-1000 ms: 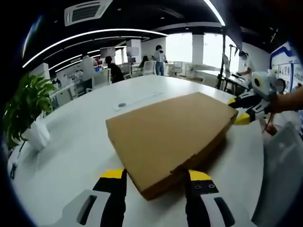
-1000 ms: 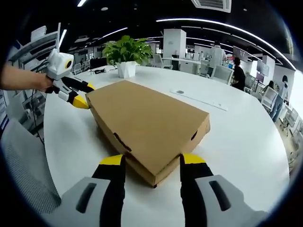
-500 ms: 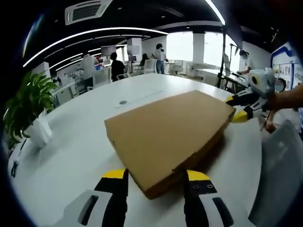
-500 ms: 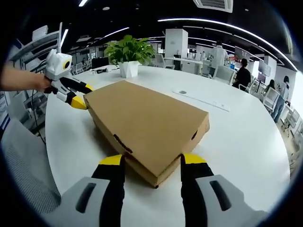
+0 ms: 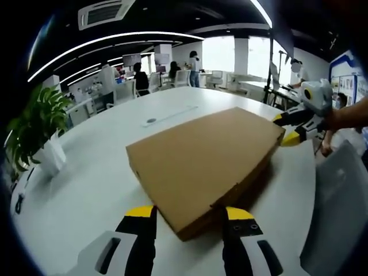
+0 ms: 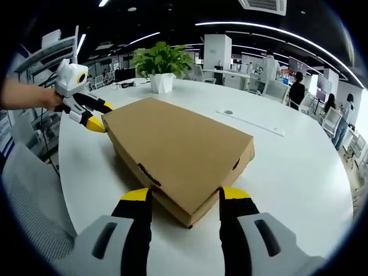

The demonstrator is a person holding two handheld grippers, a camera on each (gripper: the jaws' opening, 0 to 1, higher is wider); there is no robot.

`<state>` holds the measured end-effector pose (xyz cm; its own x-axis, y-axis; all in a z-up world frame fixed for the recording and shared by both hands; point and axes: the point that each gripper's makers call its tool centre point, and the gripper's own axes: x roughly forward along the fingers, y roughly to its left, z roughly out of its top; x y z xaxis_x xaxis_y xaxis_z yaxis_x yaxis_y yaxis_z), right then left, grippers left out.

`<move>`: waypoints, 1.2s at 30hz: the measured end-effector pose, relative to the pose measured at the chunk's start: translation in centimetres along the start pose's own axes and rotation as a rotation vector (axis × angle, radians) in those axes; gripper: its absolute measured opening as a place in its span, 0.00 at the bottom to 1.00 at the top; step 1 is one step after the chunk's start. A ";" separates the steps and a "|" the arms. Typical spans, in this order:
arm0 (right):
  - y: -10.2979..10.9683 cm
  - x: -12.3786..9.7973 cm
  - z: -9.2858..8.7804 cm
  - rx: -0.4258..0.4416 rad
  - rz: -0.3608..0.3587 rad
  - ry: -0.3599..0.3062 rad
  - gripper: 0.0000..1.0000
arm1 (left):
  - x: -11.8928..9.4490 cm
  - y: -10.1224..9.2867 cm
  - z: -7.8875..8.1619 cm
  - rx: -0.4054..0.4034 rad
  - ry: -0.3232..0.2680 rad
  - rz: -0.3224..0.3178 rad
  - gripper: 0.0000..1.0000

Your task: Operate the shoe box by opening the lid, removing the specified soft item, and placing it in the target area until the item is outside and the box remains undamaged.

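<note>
- While the shoe box (image 5: 201,161) lies shut on the white table (image 5: 86,190), the left gripper (image 5: 187,214) straddles one corner, jaws apart.
- Right gripper (image 6: 185,196) brackets the opposite corner, jaws spread too.

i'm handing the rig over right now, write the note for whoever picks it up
Left claw: open, its jaws on either side of one corner of the shoe box.
Right claw: open, its jaws on either side of the opposite corner.
Shoe box: flat on the white table, lid shut, no damage visible. A potted plant stands further off on the table.
Done: both claws are lined up at opposite ends of the box.
Left: lift the lid, take out the soft item (not visible with the lid shut), set it in the target area, and keep the box intact.
</note>
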<state>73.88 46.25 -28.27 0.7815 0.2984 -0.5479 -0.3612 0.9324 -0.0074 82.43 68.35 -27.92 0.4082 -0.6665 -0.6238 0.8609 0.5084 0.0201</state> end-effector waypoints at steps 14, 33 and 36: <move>3.0 0.1 0.2 -0.003 0.035 -0.007 0.42 | -2.7 0.2 -2.1 0.010 0.048 0.009 0.43; 7.8 -0.1 0.3 -0.008 0.101 -0.016 0.41 | -6.9 0.6 -5.5 -0.014 0.086 0.036 0.43; 8.2 -0.1 0.3 -0.008 0.106 -0.015 0.41 | -7.3 0.6 -5.8 -0.017 0.089 0.039 0.43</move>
<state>71.01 53.93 -28.03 0.7465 0.3984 -0.5330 -0.4462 0.8939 0.0432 78.19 76.70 -27.91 0.4122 -0.5955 -0.6896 0.8393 0.5427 0.0329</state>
